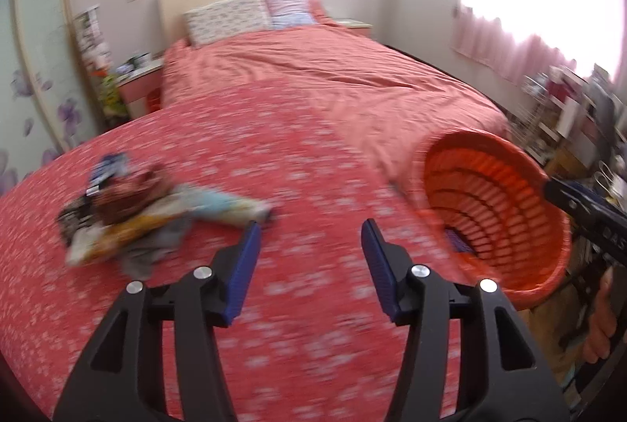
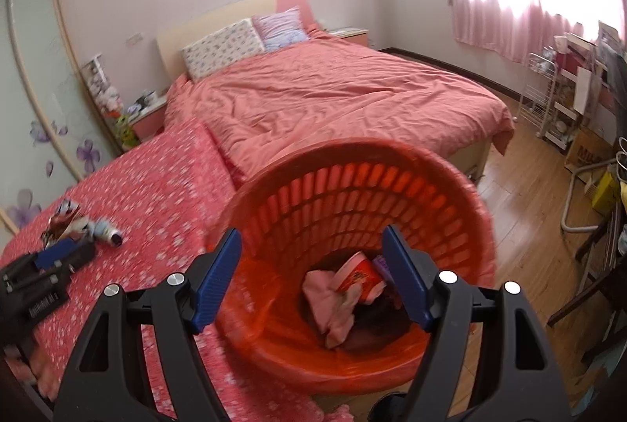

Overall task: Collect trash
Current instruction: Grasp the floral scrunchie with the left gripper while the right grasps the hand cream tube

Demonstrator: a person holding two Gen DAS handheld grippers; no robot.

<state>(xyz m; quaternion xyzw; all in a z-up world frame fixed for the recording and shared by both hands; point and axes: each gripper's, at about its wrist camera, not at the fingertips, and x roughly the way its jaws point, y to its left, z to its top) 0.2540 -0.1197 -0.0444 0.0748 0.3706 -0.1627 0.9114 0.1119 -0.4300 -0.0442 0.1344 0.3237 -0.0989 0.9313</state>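
On the floral red bedspread (image 1: 298,187), toward its left edge, trash pile (image 1: 129,222): crumpled wrappers and packets, blurred. Orange slatted basket (image 2: 352,202) off the bed's right edge, tilted toward camera, pink cloth (image 2: 329,300) and red-white packet (image 2: 358,275) inside. Left gripper (image 1: 311,238) fingers spread, nothing between, just beside the pile. Right gripper (image 2: 311,245) fingers spread over basket mouth, empty. Hand (image 1: 601,320) on the right gripper's handle.

The left gripper (image 1: 311,234) points forward and downward, its jaws apart with nothing between them. The right gripper (image 2: 311,245) also tilts downward, its jaws spread wide and empty. A hand (image 1: 601,320) grips the right gripper's handle at the near right.
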